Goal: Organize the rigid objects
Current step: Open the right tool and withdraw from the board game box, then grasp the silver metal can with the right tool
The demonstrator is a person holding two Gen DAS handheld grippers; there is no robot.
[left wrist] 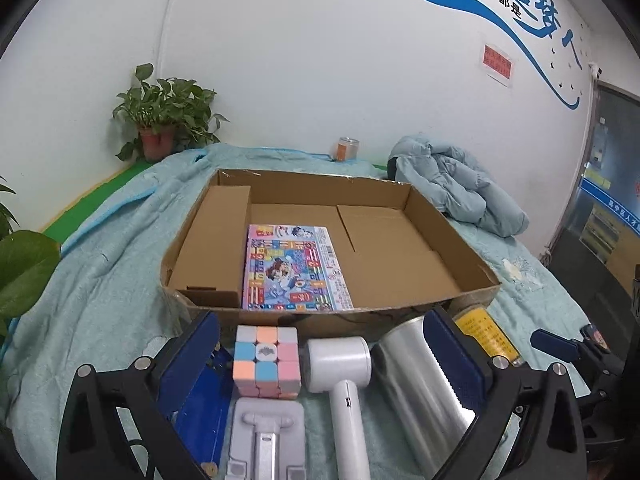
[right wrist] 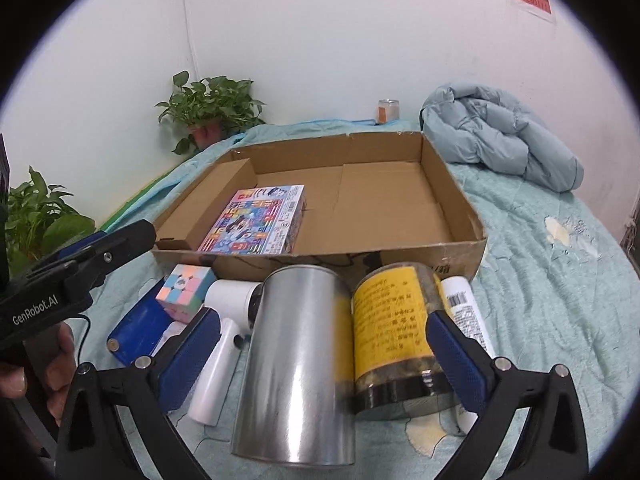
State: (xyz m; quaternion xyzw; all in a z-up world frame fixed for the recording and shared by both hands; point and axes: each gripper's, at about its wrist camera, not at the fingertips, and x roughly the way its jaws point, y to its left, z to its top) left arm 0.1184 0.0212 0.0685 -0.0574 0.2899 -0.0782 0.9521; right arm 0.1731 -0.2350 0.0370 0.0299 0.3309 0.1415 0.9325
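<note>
left gripper (left wrist: 320, 354): jaws standing spread wide, pinching nothing; puzzle cube, dryer head and steel tin lying between the pads without touching them
right gripper (right wrist: 322, 346): jaws spread wide too, nothing pinched; steel tin and yellow-label jar sitting in the gap
cardboard tray (left wrist: 452, 224): lying open on the bed, just beyond the row of loose items
colourful game box (left wrist: 294, 268): lying flat inside the tray, left of centre, beside a plain carton (left wrist: 216, 240) filling the tray's left side
puzzle cube (left wrist: 266, 360): pastel tiles, sitting on the blanket in front of the tray, partly over a blue flat case (right wrist: 136, 330)
white hair dryer (left wrist: 344, 368): lying just right of the cube, handle pointing toward the camera
steel tin (right wrist: 298, 364): lying on its side, touching the yellow-label jar (right wrist: 390, 324)
white tube (right wrist: 466, 312): lying just right of the jar (barcode showing)
grey phone stand (left wrist: 264, 440): lying near the camera, just below the cube
bedding: teal blanket (right wrist: 552, 300) covering the bed, padded jacket (right wrist: 504, 136) bunched at the far right
background: potted plant (left wrist: 164, 120) and a small can (left wrist: 346, 148) standing by the wall
person: a hand (right wrist: 56, 372) gripping the left gripper's handle in the right wrist view
</note>
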